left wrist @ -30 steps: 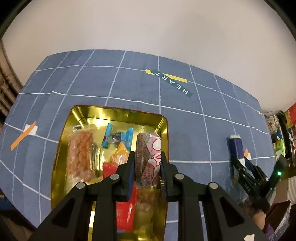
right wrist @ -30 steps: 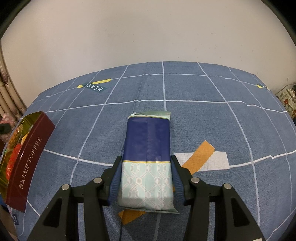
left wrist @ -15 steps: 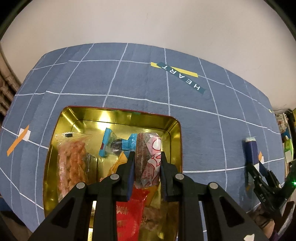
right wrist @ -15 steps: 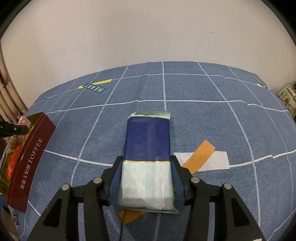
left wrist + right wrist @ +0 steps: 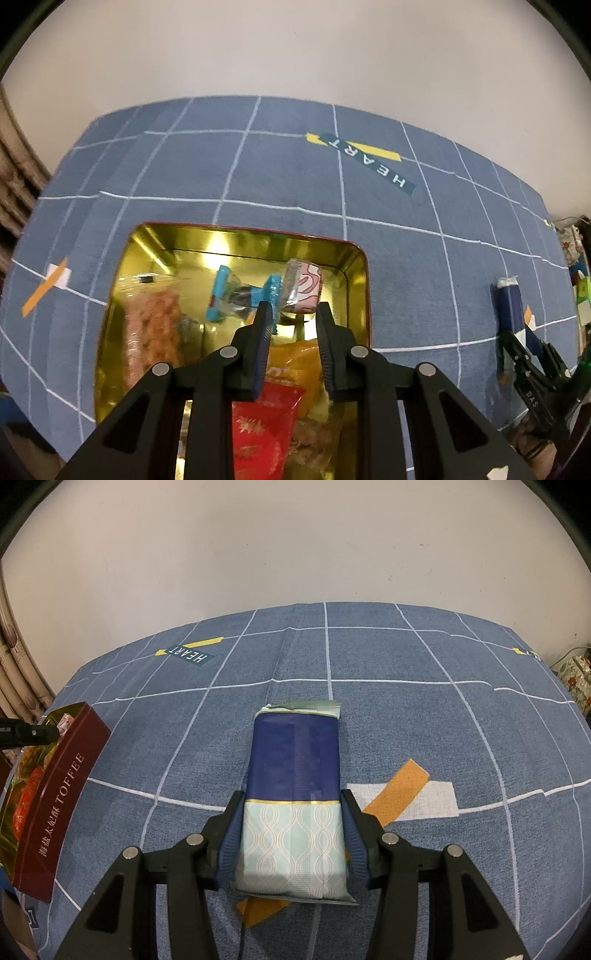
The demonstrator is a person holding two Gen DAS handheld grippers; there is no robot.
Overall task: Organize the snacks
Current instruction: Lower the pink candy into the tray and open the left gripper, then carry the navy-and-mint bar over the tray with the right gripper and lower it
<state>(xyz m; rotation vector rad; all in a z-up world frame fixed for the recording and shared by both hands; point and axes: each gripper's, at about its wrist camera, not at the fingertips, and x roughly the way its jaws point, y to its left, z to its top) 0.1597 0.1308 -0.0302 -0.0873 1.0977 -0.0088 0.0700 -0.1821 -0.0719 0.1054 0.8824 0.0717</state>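
Note:
My left gripper (image 5: 293, 314) is open above the gold inside of the red toffee tin (image 5: 354, 258). A pink-and-white wrapped snack (image 5: 303, 286) lies just beyond its fingertips near the tin's far right corner, free of the jaws. The tin also holds a clear bag of orange snacks (image 5: 151, 332), a blue-ended candy (image 5: 240, 295), a yellow packet (image 5: 295, 362) and a red packet (image 5: 258, 435). My right gripper (image 5: 291, 801) is shut on a navy and pale-green snack pack (image 5: 295, 775) that rests on the blue cloth; it also shows in the left wrist view (image 5: 508, 306).
The tin's dark red side reading TOFFEE (image 5: 55, 812) stands at the left of the right wrist view. Orange and white tape marks (image 5: 402, 794) lie under the pack, another (image 5: 48, 286) left of the tin. A HEART label (image 5: 369, 158) sits farther back. Clutter (image 5: 576, 280) lies off the right edge.
My left gripper has opened and let go of the pink-and-white snack, which now lies in the tin's far right corner. The right gripper and its pack have not moved.

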